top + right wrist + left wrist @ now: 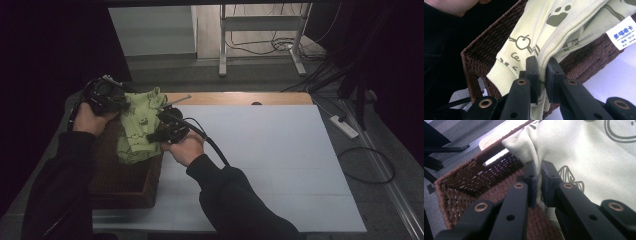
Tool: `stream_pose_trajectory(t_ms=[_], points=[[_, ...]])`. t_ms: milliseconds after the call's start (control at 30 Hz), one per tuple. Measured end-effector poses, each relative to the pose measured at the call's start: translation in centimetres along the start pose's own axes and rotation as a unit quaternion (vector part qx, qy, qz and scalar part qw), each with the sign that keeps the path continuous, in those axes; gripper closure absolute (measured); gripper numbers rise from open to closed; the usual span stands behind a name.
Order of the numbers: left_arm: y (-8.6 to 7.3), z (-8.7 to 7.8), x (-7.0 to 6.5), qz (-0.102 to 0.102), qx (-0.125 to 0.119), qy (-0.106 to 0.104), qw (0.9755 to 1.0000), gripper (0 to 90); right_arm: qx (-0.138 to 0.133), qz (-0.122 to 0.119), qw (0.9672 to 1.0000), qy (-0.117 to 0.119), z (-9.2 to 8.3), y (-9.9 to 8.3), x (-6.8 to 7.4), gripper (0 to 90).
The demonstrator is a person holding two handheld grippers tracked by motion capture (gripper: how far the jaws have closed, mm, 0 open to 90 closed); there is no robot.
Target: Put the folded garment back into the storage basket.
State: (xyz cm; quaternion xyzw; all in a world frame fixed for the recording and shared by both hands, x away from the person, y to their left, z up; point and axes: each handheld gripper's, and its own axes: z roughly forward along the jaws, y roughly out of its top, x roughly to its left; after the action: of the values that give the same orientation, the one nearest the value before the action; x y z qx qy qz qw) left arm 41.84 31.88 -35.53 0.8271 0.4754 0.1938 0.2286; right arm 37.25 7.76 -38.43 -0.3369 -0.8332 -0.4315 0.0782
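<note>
Here, both grippers were clamped on one pale green garment (140, 122) printed with dark cartoon outlines, held above a brown wicker basket (125, 185) at the left edge of the table (280, 165). In the high view the left gripper (117, 102) gripped the cloth at its upper left, the right gripper (159, 131) at its right side, and the fabric hung between them with its lower end draped into the basket.

In the left gripper view the jaws stood narrow, pinching a fold of the garment (584, 160), with the woven basket floor and its far rim (474, 177) right behind them. In the right gripper view the jaws were likewise pressed together on a bunched edge of the garment (541, 32); a white label (622, 32) with blue print hung from the cloth near the basket's wall (486, 47), and a dark sleeve filled the left side.

The table was covered by a white sheet, bare to the right of the basket. A wooden strip (240, 98) ran along the far edge. Beyond it stood a metal frame (260, 35) with cables on the floor, and a power strip (344, 126) lay to the right. The right gripper's cable (210, 142) trailed over the wrist.
</note>
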Motion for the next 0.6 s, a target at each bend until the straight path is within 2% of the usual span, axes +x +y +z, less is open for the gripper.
stream_pose_trajectory(t_ms=[367, 600], points=[[-2.0, -0.2, 1.5, -0.011, 0.001, 0.011, 0.9999, 82.6, 0.008, -0.007, 0.9999, 0.001, 2.6, 0.1, 1.3, 81.6], [-2.9, 0.0, 2.1, -0.013, 0.012, 0.018, 0.9997, 82.6, 0.017, -0.011, 0.9998, -0.006, 4.1, 0.1, 2.0, 81.6]])
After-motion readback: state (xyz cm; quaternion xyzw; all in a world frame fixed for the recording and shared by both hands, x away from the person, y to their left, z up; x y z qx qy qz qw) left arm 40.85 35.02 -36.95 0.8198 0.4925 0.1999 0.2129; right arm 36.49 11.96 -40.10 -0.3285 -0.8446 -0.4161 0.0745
